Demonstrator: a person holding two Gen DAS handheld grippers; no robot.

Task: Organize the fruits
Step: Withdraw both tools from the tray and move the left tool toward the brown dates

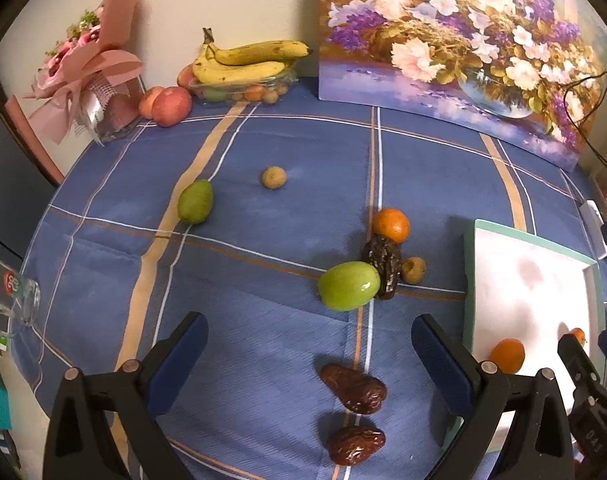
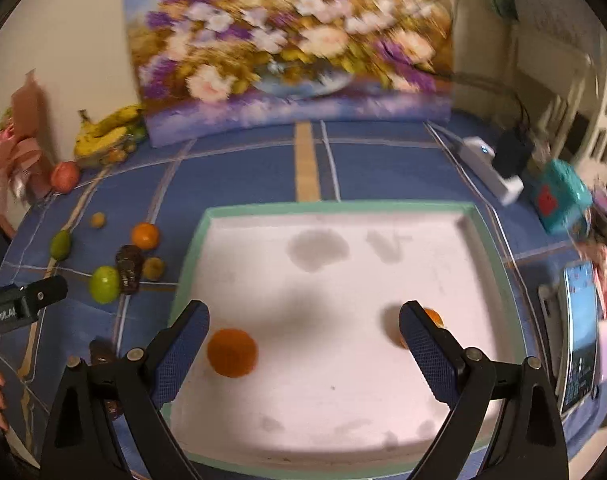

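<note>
My left tongs (image 1: 309, 354) hang wide open over the blue checked desk (image 1: 103, 264), holding nothing. Between and just ahead of the fingers lie two dates (image 1: 353, 388), one behind the other, the nearer date (image 1: 356, 445) close to the bottom edge. Farther on sits a cluster: a green fruit (image 1: 348, 286) touching a third date (image 1: 383, 268), an orange (image 1: 390, 224) just behind that, and a small brown fruit (image 1: 413, 270) beside it. A green pear (image 1: 195, 202) and a little brown ball (image 1: 274, 177) lie well apart to the left. At the wall stand bananas (image 1: 247, 62) on a clear dish, two apples (image 1: 167, 105), a pink bouquet (image 1: 87, 76) and a flower painting (image 1: 455, 48). A glass mug (image 1: 11, 294) lies at the left edge.

My right tongs (image 2: 303, 334) are also wide open and empty, over the white tray (image 2: 343, 420) with its green rim. Two oranges lie in the tray: one orange (image 2: 232, 353) just by the left finger, the other (image 2: 433, 318) partly hidden behind the right finger. This view is blurred. Right of the tray lie a phone (image 2: 581, 336), a teal box (image 2: 561, 200) and a white power strip (image 2: 489, 170).
</note>
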